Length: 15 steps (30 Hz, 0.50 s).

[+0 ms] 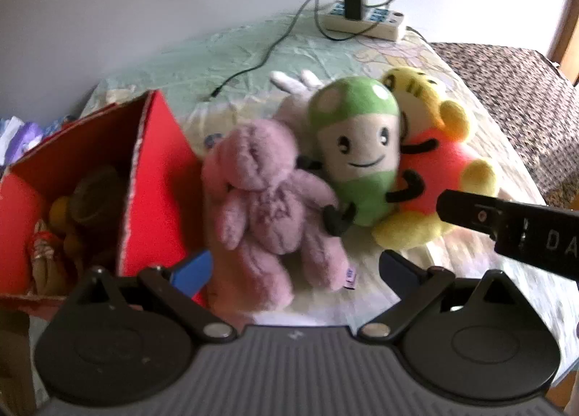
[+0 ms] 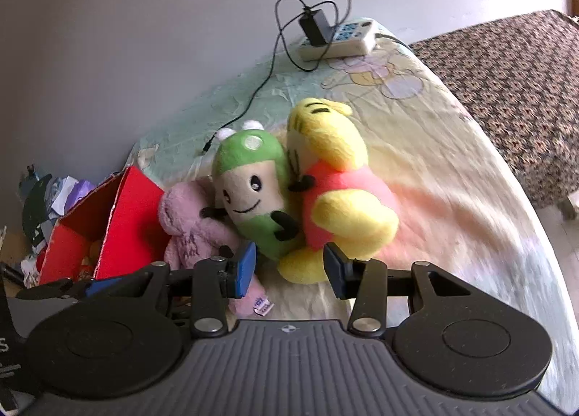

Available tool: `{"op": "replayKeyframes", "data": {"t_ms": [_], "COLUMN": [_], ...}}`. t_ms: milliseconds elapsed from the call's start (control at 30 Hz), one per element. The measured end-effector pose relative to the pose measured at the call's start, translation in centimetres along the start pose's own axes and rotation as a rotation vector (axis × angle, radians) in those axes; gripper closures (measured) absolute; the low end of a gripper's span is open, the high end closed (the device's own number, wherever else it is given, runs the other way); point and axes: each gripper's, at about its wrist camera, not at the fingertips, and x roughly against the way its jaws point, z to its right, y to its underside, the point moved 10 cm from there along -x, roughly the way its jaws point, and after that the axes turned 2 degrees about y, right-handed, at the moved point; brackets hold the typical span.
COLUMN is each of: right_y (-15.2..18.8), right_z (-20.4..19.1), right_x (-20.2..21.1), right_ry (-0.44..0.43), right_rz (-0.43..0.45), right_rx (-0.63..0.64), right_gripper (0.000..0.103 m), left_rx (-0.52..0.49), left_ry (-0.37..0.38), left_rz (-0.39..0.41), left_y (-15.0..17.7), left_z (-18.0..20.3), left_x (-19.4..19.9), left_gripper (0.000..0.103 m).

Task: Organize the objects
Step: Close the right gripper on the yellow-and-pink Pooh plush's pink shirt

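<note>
Jaws wide on both grippers, holding nothing, over plush toys on the bed.

Left wrist view: left gripper [image 1: 295, 267] straddles the pink plush bunny [image 1: 267, 206] beside the red box [image 1: 152, 181]; soft, light, best pinched at the torso. Right wrist view: right gripper [image 2: 289, 266] nears the yellow bear plush [image 2: 336, 206], against the green mushroom plush [image 2: 249, 191]; equally compressible.

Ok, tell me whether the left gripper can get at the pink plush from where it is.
Probably yes. The left gripper is open, its blue pads on either side of the pink plush, with nothing between. The red box sits close on the left.
</note>
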Motion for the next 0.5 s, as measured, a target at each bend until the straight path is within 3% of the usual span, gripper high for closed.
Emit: {"op": "replayKeyframes", "data": {"t_ms": [200,333,500], "right_y": [0.3,0.0,-1.0], "right_z": [2.0,3.2,3.5], "right_x": [1.3,1.9,1.9], "right_ry": [0.023,0.024,0.0], "right_rz": [0.021,0.044,0.066], "right_rx": [-0.031,-0.071,-0.093], "right_gripper": [0.057,0.057,0.057], "left_rx": [-0.032,-0.022,-0.049], "left_ry": [0.08,0.215,0.247], "left_rz": [-0.017,-0.022,0.013], "left_y": [0.3,0.4,0.4], "left_z": [1.7,3.5,4.4], "left_x": [-0.5,-0.2,0.6], "left_gripper": [0.004,0.0,0.0]}}
